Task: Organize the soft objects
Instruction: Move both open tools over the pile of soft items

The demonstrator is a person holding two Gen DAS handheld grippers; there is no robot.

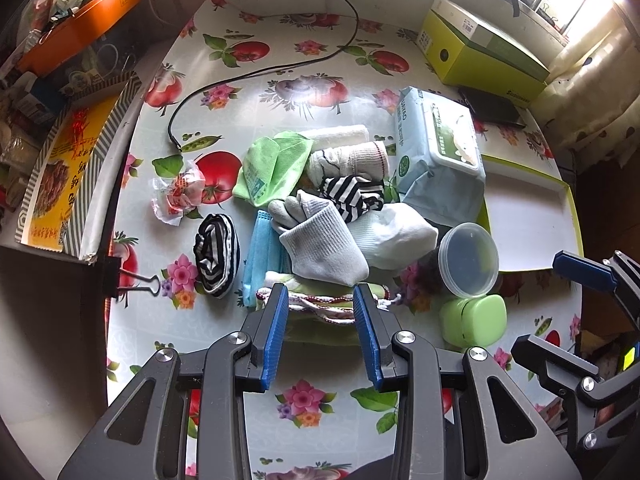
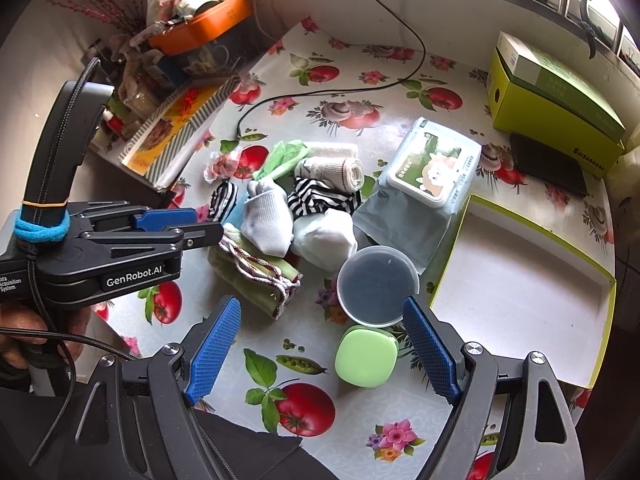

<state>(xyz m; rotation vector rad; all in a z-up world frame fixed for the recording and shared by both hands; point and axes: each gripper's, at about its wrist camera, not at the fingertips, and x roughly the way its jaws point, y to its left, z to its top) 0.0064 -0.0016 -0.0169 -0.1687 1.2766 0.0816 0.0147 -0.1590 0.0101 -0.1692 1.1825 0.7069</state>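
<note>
A pile of soft things lies mid-table: a grey-white sock [image 1: 320, 246] [image 2: 266, 220], a white sock [image 1: 400, 236] [image 2: 324, 238], striped socks [image 1: 352, 196] [image 2: 320, 198], a separate striped roll [image 1: 218, 256], a green cloth [image 1: 272, 166], a blue face mask [image 1: 258, 256], a rolled cream sock [image 1: 356, 156] [image 2: 340, 170], and a folded green-and-white towel [image 1: 320, 304] [image 2: 256, 274]. My left gripper [image 1: 321, 300] [image 2: 204, 226] is open, its fingertips either side of the folded towel's near edge. My right gripper [image 2: 322, 320] [image 1: 576, 276] is open above the green case [image 2: 366, 356], holding nothing.
A wet-wipes pack [image 1: 438, 152] [image 2: 424, 184], a clear round lidded tub [image 1: 468, 260] [image 2: 378, 286], an open white box lid with green rim [image 1: 524, 216] [image 2: 520, 292], a green carton [image 1: 480, 48], a black cable [image 1: 256, 74], a binder clip [image 1: 128, 280] and a crumpled wrapper [image 1: 178, 196].
</note>
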